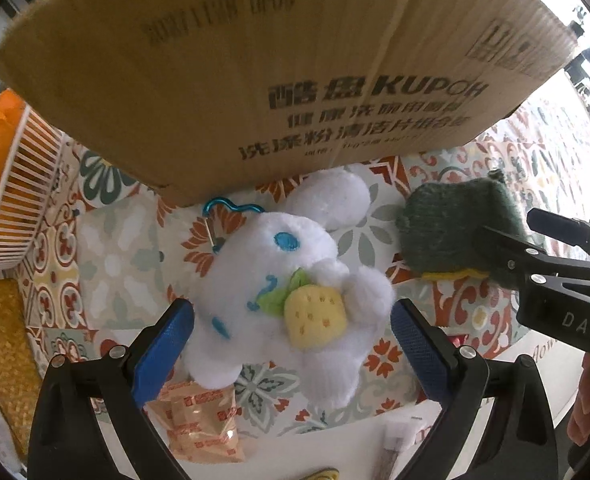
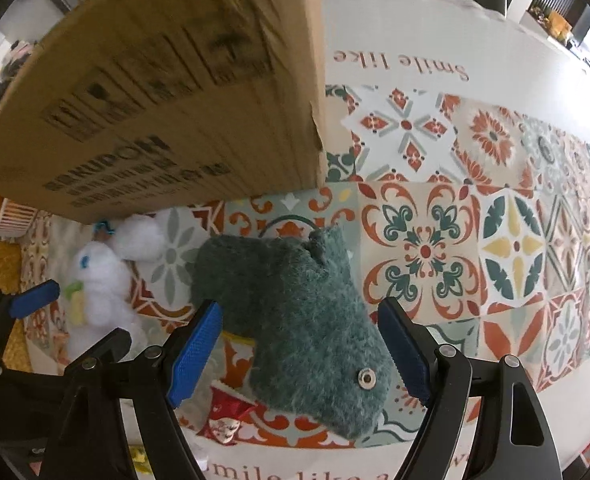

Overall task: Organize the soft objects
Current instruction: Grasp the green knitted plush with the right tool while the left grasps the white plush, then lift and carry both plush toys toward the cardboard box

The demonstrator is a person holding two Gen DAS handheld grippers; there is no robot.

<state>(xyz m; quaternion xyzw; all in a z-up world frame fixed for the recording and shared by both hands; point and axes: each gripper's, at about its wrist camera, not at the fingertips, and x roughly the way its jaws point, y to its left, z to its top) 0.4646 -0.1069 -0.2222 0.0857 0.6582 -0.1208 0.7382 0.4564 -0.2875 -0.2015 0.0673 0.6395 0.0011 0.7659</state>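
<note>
- the left claw stands wide open with nothing held; its blue ribbed pads flank the white plush bunny with blue stitched eyes and a yellow felt strawberry, which lies on the patterned tile-print cloth of the worktop, and neither pad presses on it.
- in the left wrist view the bunny sits dead centre between the pads, its long axis running from 1 o'clock (ears, toward the brown cardboard box) to 7 o'clock, so it lies slightly skewed to the closing line.
- the right claw is also spread wide and empty, straddling the dark green fuzzy soft pouch with a metal snap button.
- in the right wrist view the pouch runs from 11 o'clock down to 5 o'clock; the left pad looks very near or touching its edge, the right pad stands apart from it.
- each toy is nearer its own claw: the bunny lies at 9 o'clock of the pouch, the two well apart.
- judgement: both claws are poised for a pinch across the short width of each toy; the skew may let the plush roll as the pads meet.
- the box rises just behind both toys at 12 o'clock, probably the place for them.
</note>
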